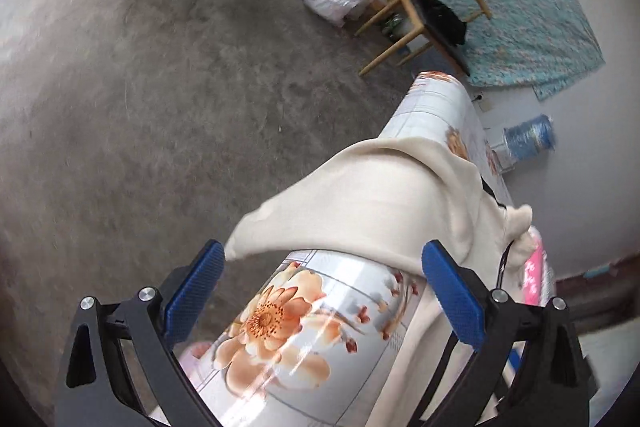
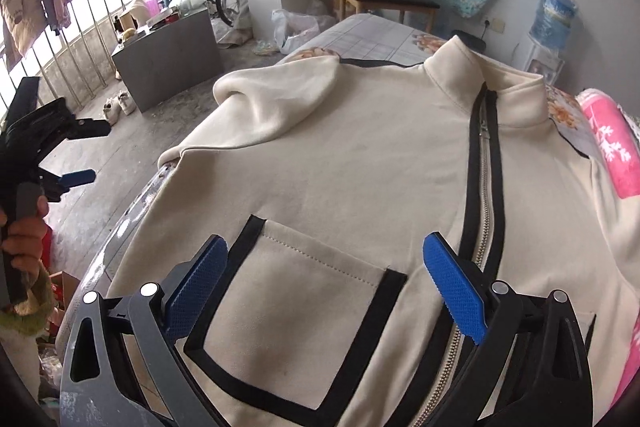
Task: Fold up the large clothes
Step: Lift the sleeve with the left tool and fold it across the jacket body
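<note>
So far little folding looks done: the cream jacket (image 2: 360, 155) lies front-up and spread on the table (image 2: 372, 35), zip closed, with only the sleeve (image 2: 276, 103) at the table's left edge doubled back over the shoulder. Its long axis runs from the hem at the near edge to the collar at the far edge. The right gripper (image 2: 326, 283) hovers over the pocket, jaws wide apart and empty; the left gripper (image 1: 324, 287), equally spread, grasps nothing beside that sleeve.
</note>
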Motion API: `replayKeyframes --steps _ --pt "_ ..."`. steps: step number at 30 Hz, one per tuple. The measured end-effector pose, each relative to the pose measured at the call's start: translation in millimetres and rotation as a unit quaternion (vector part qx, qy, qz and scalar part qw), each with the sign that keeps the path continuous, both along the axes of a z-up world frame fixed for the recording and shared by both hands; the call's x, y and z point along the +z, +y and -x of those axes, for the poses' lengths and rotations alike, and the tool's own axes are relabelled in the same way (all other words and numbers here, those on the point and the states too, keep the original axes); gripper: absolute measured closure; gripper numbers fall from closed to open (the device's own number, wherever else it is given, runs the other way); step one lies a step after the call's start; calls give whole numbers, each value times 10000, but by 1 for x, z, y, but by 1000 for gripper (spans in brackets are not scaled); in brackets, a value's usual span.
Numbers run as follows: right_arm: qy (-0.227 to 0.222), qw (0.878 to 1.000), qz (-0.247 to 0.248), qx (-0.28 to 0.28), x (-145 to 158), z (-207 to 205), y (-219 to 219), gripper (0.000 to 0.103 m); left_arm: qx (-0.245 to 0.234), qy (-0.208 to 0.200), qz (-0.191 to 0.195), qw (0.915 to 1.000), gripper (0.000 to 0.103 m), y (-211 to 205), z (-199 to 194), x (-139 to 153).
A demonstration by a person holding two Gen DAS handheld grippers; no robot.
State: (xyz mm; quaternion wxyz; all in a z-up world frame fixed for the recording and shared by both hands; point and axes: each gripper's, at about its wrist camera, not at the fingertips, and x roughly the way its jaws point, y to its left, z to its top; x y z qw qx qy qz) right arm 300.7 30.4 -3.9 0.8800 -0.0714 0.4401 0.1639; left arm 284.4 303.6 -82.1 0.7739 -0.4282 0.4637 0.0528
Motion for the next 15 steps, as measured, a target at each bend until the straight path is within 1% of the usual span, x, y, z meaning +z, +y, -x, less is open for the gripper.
replayKeyframes --steps 1,2,4,5,7,8,9,11,13,14,15 --pt "20 10000 -2 4 -2 0 1 9 151 232 395 9988 7 9 -7 -17" --pt "40 10000 15 -6 -3 -2 1 9 300 460 809 9952 8 16 -13 -35" --pt "74 10000 40 -27 -7 -3 1 9 264 770 1553 9845 8 20 -29 -66" --pt "92 9999 56 -43 -8 -5 0 9 213 1005 1933 9757 8 18 -34 -83" --pt "137 9998 93 -71 -12 -8 -1 9 314 1440 2695 9517 8 15 -39 -117" --pt "151 9998 112 -88 -12 -9 -2 9 375 1536 3071 9385 8 14 -41 -132" --pt "160 9997 127 -110 -14 -10 -3 9 459 1559 3368 9274 8 13 -41 -143" --pt "182 9996 137 -145 -16 -14 -5 9 621 1577 3734 9121 8 9 -43 -160" --pt "180 9996 144 -176 -17 -17 -6 9 667 1501 4132 8957 8 6 -48 -173" --pt "174 9996 152 -191 -17 -18 -6 9 690 1498 4241 8905 8 4 -53 -177" --pt "170 9995 159 -208 -18 -19 -6 9 720 1520 4236 8901 8 4 -57 -180"
